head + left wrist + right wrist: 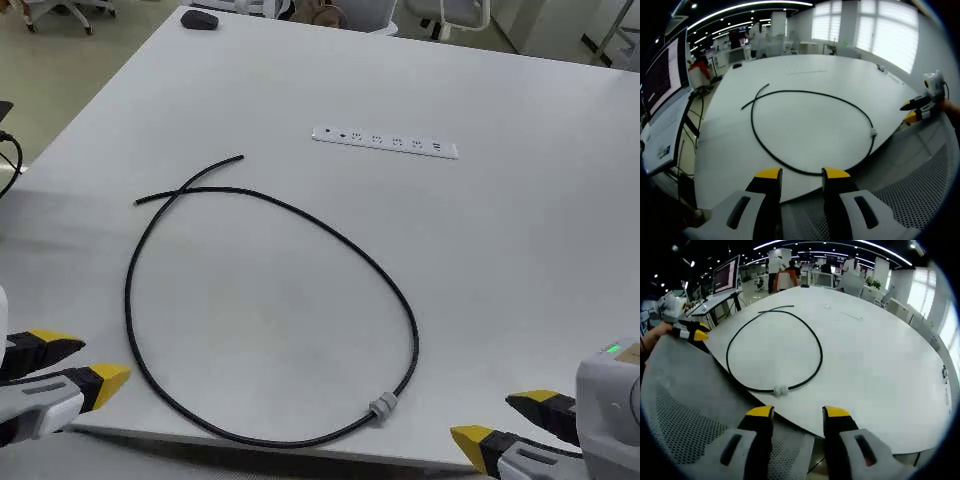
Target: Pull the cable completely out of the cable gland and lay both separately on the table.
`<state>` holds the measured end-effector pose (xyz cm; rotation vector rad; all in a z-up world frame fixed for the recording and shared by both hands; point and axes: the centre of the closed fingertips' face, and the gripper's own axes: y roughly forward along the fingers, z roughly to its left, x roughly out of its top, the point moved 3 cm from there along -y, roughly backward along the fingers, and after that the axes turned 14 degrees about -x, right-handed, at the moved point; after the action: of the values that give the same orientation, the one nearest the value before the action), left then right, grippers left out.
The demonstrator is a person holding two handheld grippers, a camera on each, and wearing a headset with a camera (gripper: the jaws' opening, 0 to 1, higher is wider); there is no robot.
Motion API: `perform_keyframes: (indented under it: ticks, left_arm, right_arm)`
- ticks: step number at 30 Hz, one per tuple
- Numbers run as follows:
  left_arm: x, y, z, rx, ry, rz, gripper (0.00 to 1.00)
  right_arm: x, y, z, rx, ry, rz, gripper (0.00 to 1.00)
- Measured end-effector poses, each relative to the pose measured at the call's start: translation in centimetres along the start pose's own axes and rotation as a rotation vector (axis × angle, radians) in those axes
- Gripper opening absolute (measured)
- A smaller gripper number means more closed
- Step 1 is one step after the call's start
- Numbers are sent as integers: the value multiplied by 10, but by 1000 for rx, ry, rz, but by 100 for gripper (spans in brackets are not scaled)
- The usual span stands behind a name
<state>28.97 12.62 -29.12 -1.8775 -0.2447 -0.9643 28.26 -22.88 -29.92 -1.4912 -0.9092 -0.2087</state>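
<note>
White table [520,250] carries a black cable [300,212] in one wide loop, its ends crossing at the far side. A power strip [385,142] lies beyond. The left gripper [105,360] and right gripper [480,417] hover at the near edge, jaws parted, empty. The grey cable gland [383,405] sits on the loop's near stretch, seemingly threaded on.

A white power strip [385,143] lies flat on the grey table [520,260], well ahead of the left gripper [95,362] and the right gripper [488,418]. A dark mouse [199,19] sits far ahead of the left gripper. A monitor [662,70] stands off to that gripper's left.
</note>
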Motion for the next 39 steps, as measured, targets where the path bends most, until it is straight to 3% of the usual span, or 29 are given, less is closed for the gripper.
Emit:
perform_keyframes:
  ticks: [39]
  left_arm:
    - [-3, -1, 0, 3, -3, 14, 34]
  right_arm:
    - [0, -1, 2, 8, 10, -4, 35]
